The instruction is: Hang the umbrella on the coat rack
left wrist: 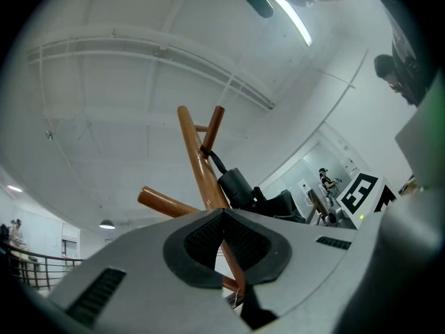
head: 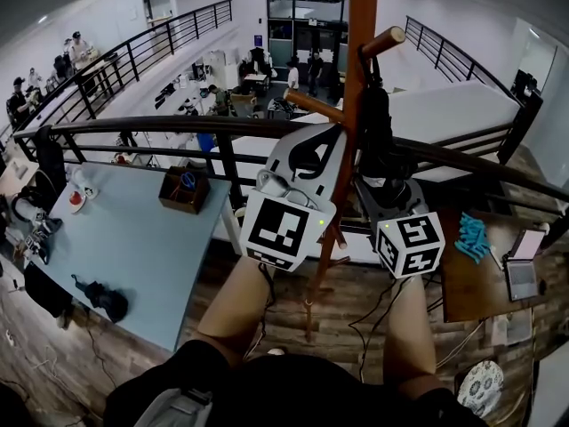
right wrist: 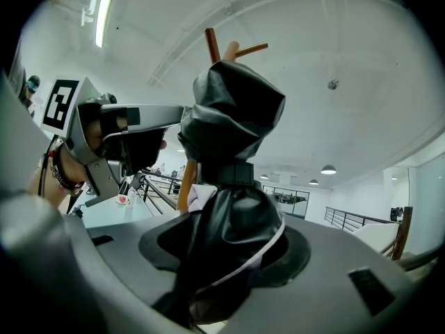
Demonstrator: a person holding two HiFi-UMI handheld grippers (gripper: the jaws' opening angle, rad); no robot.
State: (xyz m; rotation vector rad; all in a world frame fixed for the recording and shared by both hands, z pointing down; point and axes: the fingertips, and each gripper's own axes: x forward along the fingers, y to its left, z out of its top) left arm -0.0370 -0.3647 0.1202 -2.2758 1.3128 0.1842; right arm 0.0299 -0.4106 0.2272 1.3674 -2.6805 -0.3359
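A wooden coat rack (head: 360, 52) rises straight ahead with pegs branching off its pole. The folded black umbrella (head: 375, 132) hangs beside the pole, and its strap (left wrist: 206, 152) is looped over an upper peg (head: 384, 41). My right gripper (head: 384, 183) is shut on the lower part of the umbrella (right wrist: 233, 117), with black fabric filling the space between its pads (right wrist: 233, 235). My left gripper (head: 311, 149) sits just left of the pole, its tips together (left wrist: 224, 214) and nothing held. Through the slit behind the tips I see the rack (left wrist: 195, 152).
A black railing (head: 178, 127) runs across behind the rack, with a lower floor and people beyond. At the left is a light blue table (head: 133, 238) with a wooden box (head: 185, 189). A wooden desk with a laptop (head: 523, 269) stands to the right.
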